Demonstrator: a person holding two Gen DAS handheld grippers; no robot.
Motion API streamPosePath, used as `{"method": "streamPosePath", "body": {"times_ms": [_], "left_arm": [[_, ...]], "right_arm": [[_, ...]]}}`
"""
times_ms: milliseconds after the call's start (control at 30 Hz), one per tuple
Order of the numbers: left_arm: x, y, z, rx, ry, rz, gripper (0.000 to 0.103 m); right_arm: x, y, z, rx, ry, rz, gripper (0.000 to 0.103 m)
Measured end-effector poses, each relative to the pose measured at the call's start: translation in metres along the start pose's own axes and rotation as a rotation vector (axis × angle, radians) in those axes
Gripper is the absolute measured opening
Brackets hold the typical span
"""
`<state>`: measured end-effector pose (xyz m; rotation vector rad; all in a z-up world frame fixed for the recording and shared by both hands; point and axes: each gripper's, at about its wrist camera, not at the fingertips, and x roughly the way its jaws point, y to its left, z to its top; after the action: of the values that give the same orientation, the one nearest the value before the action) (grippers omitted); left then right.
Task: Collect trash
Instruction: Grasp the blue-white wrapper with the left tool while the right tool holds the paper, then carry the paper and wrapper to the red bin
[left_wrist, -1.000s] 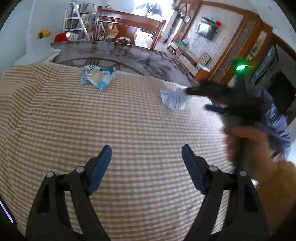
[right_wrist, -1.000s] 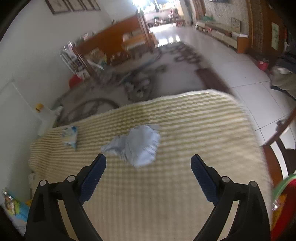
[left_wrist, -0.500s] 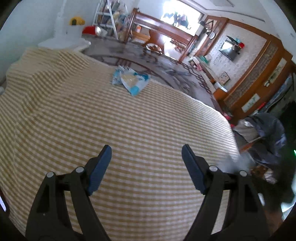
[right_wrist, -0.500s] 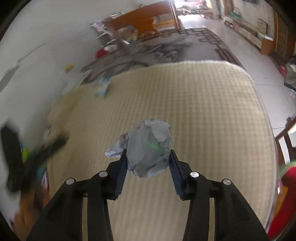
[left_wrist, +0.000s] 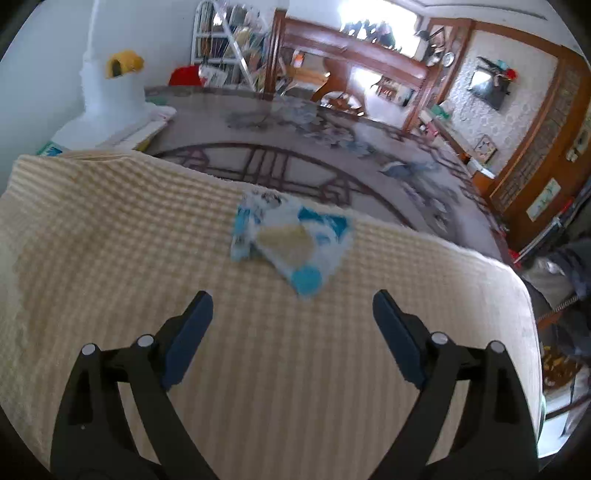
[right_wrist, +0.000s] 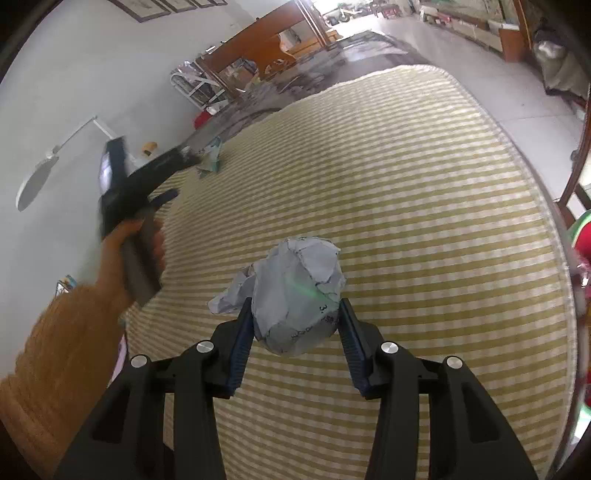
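Right jaws clamped on crumpled paper (right_wrist: 299, 291), left jaws just widened, empty, snack wrapper (left_wrist: 291, 240) ahead

Black tool (right_wrist: 295, 317), blue pads (right_wrist: 242, 345), silver screws, ochre knit sleeve (right_wrist: 55, 354)

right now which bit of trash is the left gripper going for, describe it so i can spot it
Look at the yellow checked cloth covering the table, toward its far edge by the patterned rug. There lies a flat snack wrapper, just ahead of the open left gripper. Its blue, white and tan print sets it apart from the plain grey crumpled paper clamped in the right gripper.
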<state>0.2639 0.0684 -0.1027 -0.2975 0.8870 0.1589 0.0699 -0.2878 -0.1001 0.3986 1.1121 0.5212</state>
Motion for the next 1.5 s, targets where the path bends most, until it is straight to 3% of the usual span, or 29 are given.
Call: {"method": "streamPosePath", "body": {"times_ms": [200,233,267,300,367,567,733,933,1100,1500], "left_arm": [[0.040,-0.003,0.028,0.010,0.052,0.081,0.090],[0.044,-0.003,0.030,0.005,0.067,0.080,0.082],[0.046,-0.002,0.030,-0.003,0.076,0.074,0.054],[0.049,-0.002,0.030,-0.017,0.091,0.071,0.040],[0.044,-0.001,0.027,-0.031,0.081,0.058,0.036],[-0.010,-0.011,-0.011,0.037,0.032,-0.016,0.033],[-0.080,-0.010,-0.070,0.078,0.033,-0.090,0.034],[-0.139,0.002,-0.142,0.025,0.066,-0.156,0.034],[-0.157,0.001,-0.187,-0.009,0.076,-0.169,0.034],[-0.169,-0.015,-0.195,0.130,-0.027,-0.085,0.034]], "right_arm": [[0.004,0.003,0.001,-0.004,0.017,0.024,0.044],[0.004,0.003,0.001,0.000,0.015,0.022,0.044],[0.004,0.002,0.003,0.001,0.013,0.016,0.044],[0.004,0.001,0.003,0.001,0.013,0.012,0.044],[0.005,-0.001,0.002,0.002,0.014,0.004,0.044],[0.007,0.001,0.001,-0.023,0.008,-0.038,0.044],[0.007,0.002,0.000,-0.042,-0.009,-0.082,0.044],[0.008,0.005,-0.002,-0.074,-0.016,-0.127,0.045],[0.012,0.009,-0.008,-0.106,-0.005,-0.154,0.045],[0.013,0.008,-0.005,-0.116,-0.049,-0.167,0.045]]}}
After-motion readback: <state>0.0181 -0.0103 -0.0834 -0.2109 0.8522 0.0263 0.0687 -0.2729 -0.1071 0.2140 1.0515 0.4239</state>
